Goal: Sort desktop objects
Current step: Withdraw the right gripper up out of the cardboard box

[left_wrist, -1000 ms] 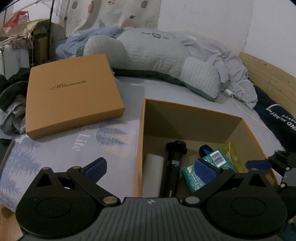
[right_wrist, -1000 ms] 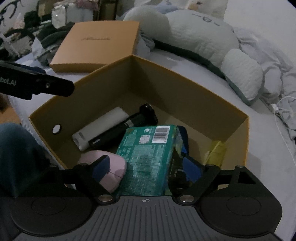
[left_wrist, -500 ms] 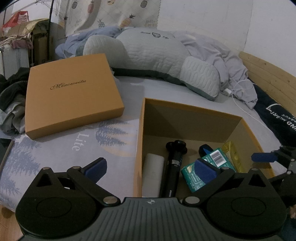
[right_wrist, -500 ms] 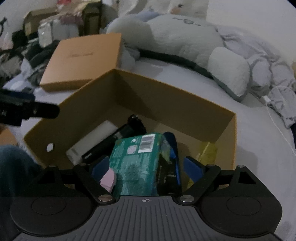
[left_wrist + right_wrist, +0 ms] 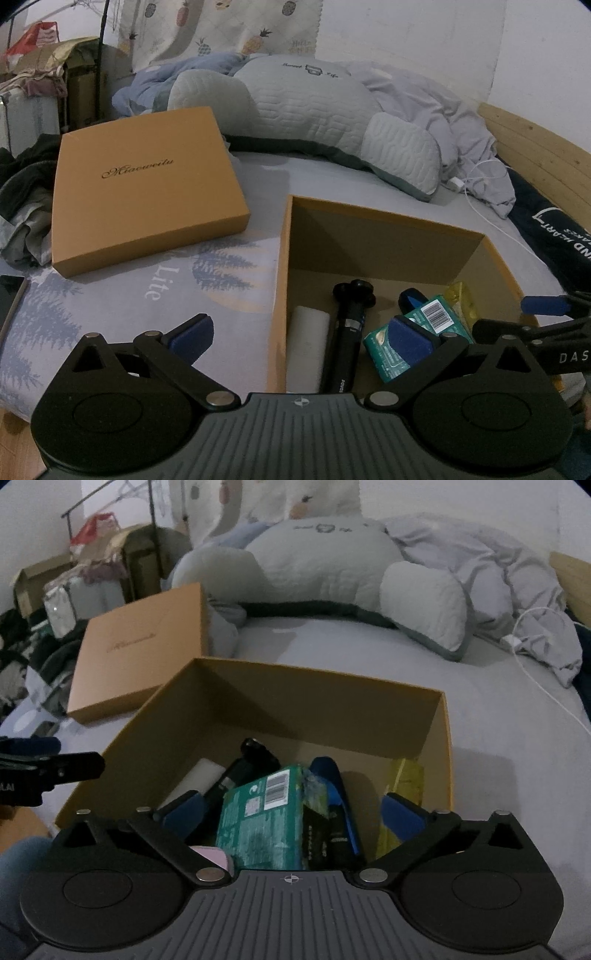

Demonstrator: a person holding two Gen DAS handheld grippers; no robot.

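An open orange box (image 5: 384, 218) (image 5: 321, 681) stands on the bed. In it lie a green packet (image 5: 424, 325) (image 5: 266, 812), a black handle (image 5: 349, 321) (image 5: 240, 771), a white block (image 5: 306, 347), a blue item (image 5: 338, 786), a yellow packet (image 5: 461, 306) (image 5: 404, 779) and a pink mouse (image 5: 214, 856). My left gripper (image 5: 301, 338) is open and empty above the box's near left wall. My right gripper (image 5: 291, 812) is open and empty just above the box's near side, over the green packet.
The orange box lid (image 5: 144, 188) (image 5: 140, 650) lies flat on the bed to the left. A large grey cushion (image 5: 314, 122) and a rumpled duvet lie behind. A white charger cable (image 5: 476, 199) trails at the right. Clothes pile at the left edge (image 5: 22, 206).
My right gripper has drawn back and up from the box, so the green packet and pink mouse sit lower in its view. The left gripper has barely moved.
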